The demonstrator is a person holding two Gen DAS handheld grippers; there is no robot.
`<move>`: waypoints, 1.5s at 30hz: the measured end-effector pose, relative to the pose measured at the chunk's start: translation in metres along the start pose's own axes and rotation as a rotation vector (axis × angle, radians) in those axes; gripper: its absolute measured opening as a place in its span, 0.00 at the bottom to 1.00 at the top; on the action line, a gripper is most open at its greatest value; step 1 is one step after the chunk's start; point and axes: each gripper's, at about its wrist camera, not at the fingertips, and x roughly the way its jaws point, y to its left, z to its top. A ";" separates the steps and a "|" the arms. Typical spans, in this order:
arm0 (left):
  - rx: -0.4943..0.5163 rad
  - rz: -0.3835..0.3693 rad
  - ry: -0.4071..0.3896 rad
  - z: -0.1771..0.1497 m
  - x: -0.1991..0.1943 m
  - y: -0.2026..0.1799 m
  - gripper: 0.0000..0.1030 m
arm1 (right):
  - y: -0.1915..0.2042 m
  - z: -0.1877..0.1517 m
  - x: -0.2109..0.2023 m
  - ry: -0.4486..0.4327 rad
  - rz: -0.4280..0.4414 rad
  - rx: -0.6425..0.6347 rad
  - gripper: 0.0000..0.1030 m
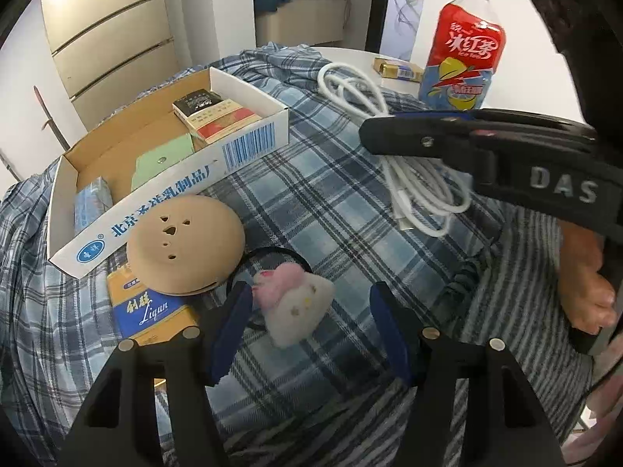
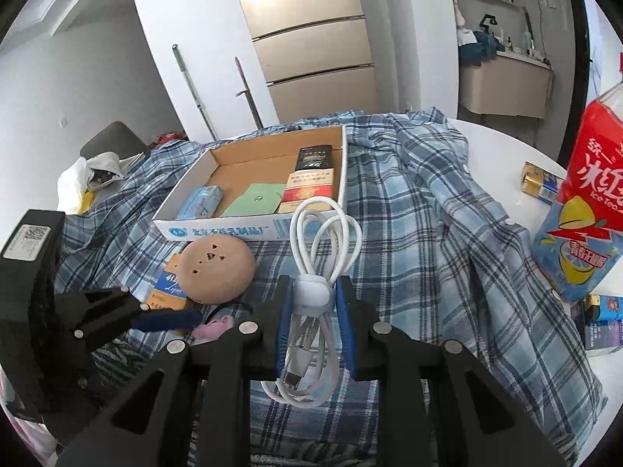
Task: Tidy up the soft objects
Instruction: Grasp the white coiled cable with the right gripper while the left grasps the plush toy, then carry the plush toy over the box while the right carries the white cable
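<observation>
A small white and pink plush charm (image 1: 294, 305) on a black elastic loop lies on the blue plaid shirt (image 1: 331, 202). My left gripper (image 1: 311, 299) stands open around it; the left blue pad is close beside the plush and the right pad is well apart. In the right wrist view the plush (image 2: 214, 327) peeks out beside the left gripper's fingers (image 2: 167, 319). My right gripper (image 2: 315, 303) is shut on a coiled white cable (image 2: 323, 233), held above the shirt; the left wrist view shows that cable (image 1: 424, 194) hanging from it.
A shallow cardboard box (image 1: 249, 148) holds cigarette packs, a green card and a tissue pack. A tan round pad (image 1: 187, 241) rests on a blue and yellow pack (image 1: 152, 311). A red iced tea bottle (image 1: 463, 46) and a gold pack (image 1: 397, 68) stand on the white table.
</observation>
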 end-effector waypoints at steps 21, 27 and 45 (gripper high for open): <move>-0.023 0.027 -0.304 -0.016 -0.050 0.007 0.30 | -0.003 -0.001 0.001 -0.010 -0.011 0.009 0.21; -0.044 0.124 -0.416 -0.016 -0.086 0.013 0.30 | 0.000 -0.001 -0.007 -0.058 0.009 -0.003 0.21; -0.248 0.280 -0.622 0.043 -0.203 0.059 0.30 | 0.048 0.070 -0.088 -0.260 -0.040 -0.099 0.21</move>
